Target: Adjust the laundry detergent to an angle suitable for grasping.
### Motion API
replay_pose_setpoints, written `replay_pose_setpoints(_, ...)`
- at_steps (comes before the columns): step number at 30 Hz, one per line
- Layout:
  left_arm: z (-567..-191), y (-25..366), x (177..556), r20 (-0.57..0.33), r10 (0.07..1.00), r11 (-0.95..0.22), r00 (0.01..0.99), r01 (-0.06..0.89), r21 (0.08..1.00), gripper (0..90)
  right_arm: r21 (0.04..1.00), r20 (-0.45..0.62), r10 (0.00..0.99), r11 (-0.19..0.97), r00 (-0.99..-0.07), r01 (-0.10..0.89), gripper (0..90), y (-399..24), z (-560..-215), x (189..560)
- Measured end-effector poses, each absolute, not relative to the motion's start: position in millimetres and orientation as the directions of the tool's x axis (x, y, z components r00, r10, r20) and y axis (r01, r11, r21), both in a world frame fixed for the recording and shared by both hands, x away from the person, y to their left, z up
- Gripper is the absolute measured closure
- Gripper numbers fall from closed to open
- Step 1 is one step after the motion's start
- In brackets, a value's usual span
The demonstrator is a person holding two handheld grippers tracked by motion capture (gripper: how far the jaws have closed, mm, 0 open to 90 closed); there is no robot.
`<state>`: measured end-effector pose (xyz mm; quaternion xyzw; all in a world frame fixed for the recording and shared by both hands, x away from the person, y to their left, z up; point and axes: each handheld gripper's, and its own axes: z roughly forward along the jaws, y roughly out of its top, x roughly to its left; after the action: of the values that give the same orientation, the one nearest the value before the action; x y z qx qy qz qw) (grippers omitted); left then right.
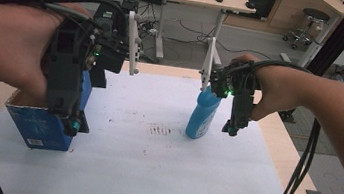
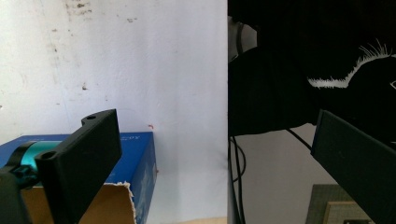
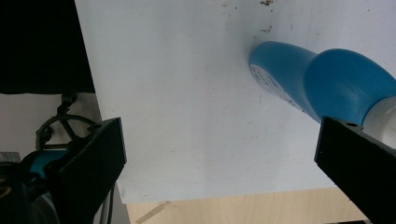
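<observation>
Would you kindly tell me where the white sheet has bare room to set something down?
The widest free patch lies between the blue cardboard box and the upright blue plastic bottle, running to the near edge of the white sheet. It is crowded at the box under the open left gripper and beside the bottle, where the open right gripper hangs.

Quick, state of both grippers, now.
Left gripper: open, holding nothing, above the blue box.
Right gripper: open, holding nothing, beside the blue bottle.

high view: above, facing forward-down | gripper views: close, facing down | shared: white sheet [image 1: 153, 145], blue bottle [image 1: 203, 113]
</observation>
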<state>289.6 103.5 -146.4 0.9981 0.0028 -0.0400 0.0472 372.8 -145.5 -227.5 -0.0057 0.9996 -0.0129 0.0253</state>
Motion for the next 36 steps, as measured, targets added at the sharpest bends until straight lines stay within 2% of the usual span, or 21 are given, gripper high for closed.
replay_pose_setpoints(26,-154.6,101.3,297.8,-0.085,0.004,-0.998,0.996,0.010,0.069,1.7,-0.028,-0.051,-0.008,1.000,-0.999,-0.007,1.3,-146.7,-231.5,374.9)
replay_pose_setpoints(36,-159.0,95.8,297.2,-0.068,0.037,-0.995,0.997,0.043,0.092,1.7,-0.011,-0.050,0.037,0.999,-0.998,0.038,1.3,-172.2,-240.1,360.9)
